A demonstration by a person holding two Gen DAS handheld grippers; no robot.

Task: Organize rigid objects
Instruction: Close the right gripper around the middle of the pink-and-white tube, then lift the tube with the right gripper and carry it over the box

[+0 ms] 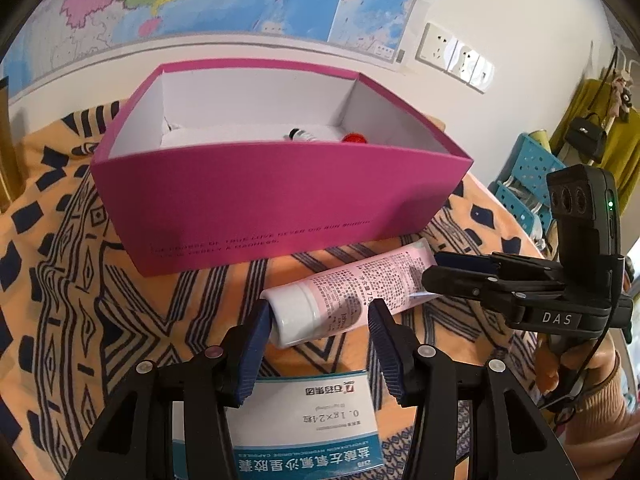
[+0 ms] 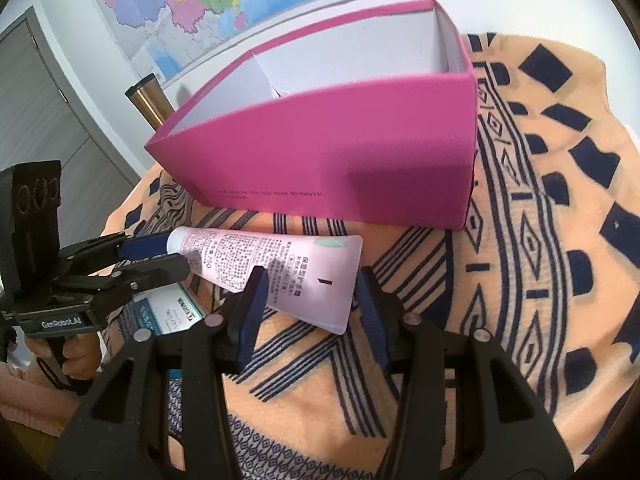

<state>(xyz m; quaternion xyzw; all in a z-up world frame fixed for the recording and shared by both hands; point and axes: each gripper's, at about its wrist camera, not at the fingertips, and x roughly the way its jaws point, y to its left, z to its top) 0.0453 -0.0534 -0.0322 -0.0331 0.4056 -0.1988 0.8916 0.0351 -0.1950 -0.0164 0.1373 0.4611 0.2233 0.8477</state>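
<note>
A pink tube with a white cap lies flat on the patterned cloth in front of the open pink box. My left gripper straddles its cap end with the jaws apart. The cap rests against the left pad, and the tube's body runs under the right finger. My right gripper straddles the crimped end of the tube, also with jaws apart and no clear squeeze. Each gripper shows in the other's view: the right gripper and the left gripper. A white and blue medicine carton lies under my left gripper.
Inside the pink box are white paper, a red item and a small black and white item. A bronze tumbler stands behind the box's left corner. A blue perforated rack is off the table's right. The orange cloth covers the table.
</note>
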